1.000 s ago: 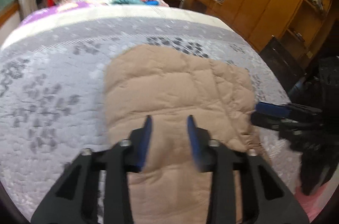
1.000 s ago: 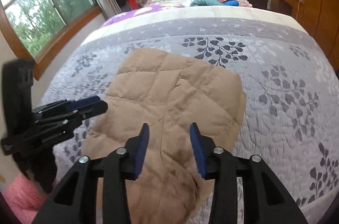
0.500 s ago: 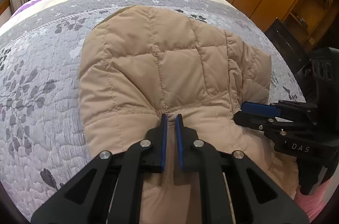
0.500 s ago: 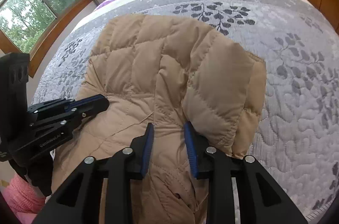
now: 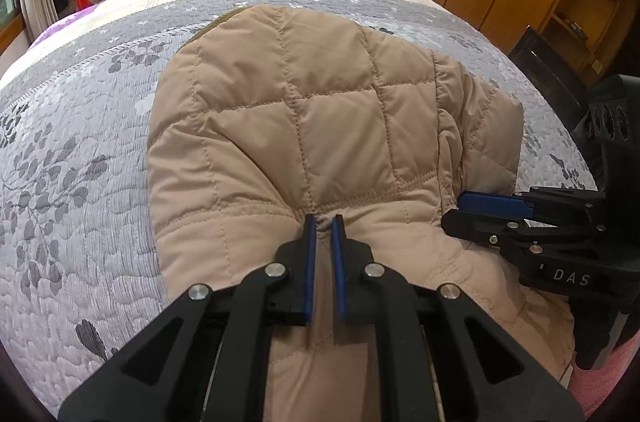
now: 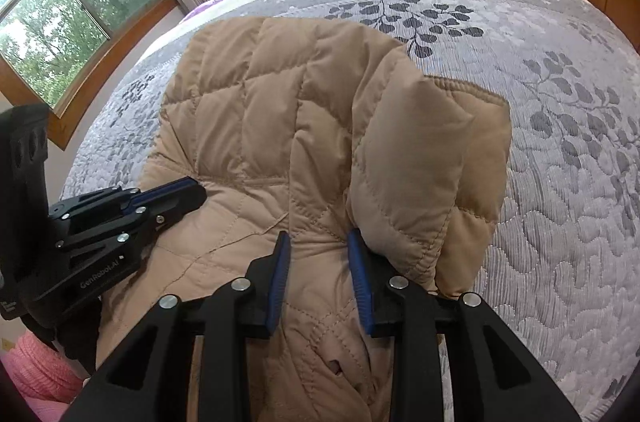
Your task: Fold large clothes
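Both grippers have dropped onto the tan quilted padded jacket lying on the grey leaf-patterned bedspread. Left gripper has narrowed to a tight pinch on a thin fold of jacket fabric; right gripper clamps a thicker bunch beside the folded-over sleeve. With both near edges gripped, the jacket looks ready to be lifted and folded over.

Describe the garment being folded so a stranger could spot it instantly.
Start at the big bed with the grey leaf-patterned bedspread. On its near end lies a tan quilted jacket, puffy with square stitching. It is the only plain beige item there.
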Available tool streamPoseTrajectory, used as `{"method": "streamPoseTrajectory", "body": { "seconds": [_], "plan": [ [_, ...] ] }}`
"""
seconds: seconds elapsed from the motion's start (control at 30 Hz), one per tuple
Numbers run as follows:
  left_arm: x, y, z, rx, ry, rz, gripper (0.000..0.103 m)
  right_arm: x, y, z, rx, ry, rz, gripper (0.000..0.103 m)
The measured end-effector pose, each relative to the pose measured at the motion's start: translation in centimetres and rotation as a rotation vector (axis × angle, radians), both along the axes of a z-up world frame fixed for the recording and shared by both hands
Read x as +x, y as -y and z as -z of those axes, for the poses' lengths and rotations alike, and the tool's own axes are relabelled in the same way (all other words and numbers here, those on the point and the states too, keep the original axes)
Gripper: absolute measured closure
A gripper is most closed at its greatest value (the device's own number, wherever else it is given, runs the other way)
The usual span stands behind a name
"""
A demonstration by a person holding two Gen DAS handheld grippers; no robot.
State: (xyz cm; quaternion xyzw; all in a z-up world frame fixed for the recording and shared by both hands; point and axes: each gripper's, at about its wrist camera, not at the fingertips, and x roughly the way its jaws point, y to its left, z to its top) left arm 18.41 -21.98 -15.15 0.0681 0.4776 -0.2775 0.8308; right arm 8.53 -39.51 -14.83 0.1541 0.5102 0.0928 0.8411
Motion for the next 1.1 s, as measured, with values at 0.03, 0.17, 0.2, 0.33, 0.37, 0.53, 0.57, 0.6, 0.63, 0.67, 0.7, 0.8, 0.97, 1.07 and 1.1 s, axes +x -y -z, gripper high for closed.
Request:
{"method": "streamPoseTrajectory", "body": {
  "seconds": [0.03,0.17,0.2,0.33,0.37,0.53,0.57,0.6,0.63,0.67,0.7,0.8,0.97,1.07,1.1],
  "plan": [
    [0.0,0.0,0.0,0.001,0.003,0.0,0.094,0.1,0.0,0.0,-0.002,-0.002,-0.001,0.074],
    [0.0,0.0,0.2,-0.004,0.006,0.001,0.094,0.1,-0.1,0.2,0.003,-0.004,0.0,0.074],
    [0.1,0.0,0.2,-0.005,0.007,0.001,0.094,0.1,-0.1,0.2,0.006,-0.004,0.0,0.074],
    [-0.1,0.0,0.3,0.0,0.022,0.003,0.094,0.1,0.0,0.3,0.011,-0.002,0.001,0.074],
    [-0.1,0.0,0.3,0.0,0.023,0.003,0.094,0.1,-0.1,0.3,0.011,-0.001,0.001,0.074],
    [-0.1,0.0,0.3,-0.006,0.025,0.004,0.094,0.1,-0.1,0.4,0.01,0.001,0.003,0.074],
    [-0.1,0.0,0.4,-0.008,0.025,0.004,0.094,0.0,-0.2,0.4,0.009,0.002,0.004,0.074],
    [-0.1,0.0,0.4,-0.009,0.025,0.004,0.094,0.0,-0.2,0.4,0.008,0.003,0.006,0.074],
    [0.0,-0.1,0.4,-0.01,0.025,0.004,0.094,0.0,-0.2,0.4,0.008,0.003,0.008,0.074],
    [-0.1,-0.1,0.4,-0.011,0.025,0.004,0.094,0.0,-0.2,0.4,0.009,0.004,0.009,0.074],
    [-0.1,-0.1,0.4,-0.011,0.026,0.004,0.094,0.0,-0.2,0.4,0.009,0.004,0.011,0.074],
    [0.0,-0.1,0.4,-0.008,0.028,0.006,0.095,-0.1,-0.2,0.4,0.011,0.006,0.015,0.074],
    [-0.8,-0.8,-1.5,-0.007,0.035,0.033,0.094,-1.1,0.7,-1.4,0.051,0.018,0.037,0.073],
    [-2.3,-2.3,-3.4,-0.028,0.044,0.039,0.087,-3.3,0.5,-3.5,0.034,0.068,0.037,0.07],
    [-3.2,-3.0,-4.1,-0.042,0.054,0.047,0.08,-4.3,0.2,-4.2,0.031,0.088,0.021,0.07]
  ]
}}
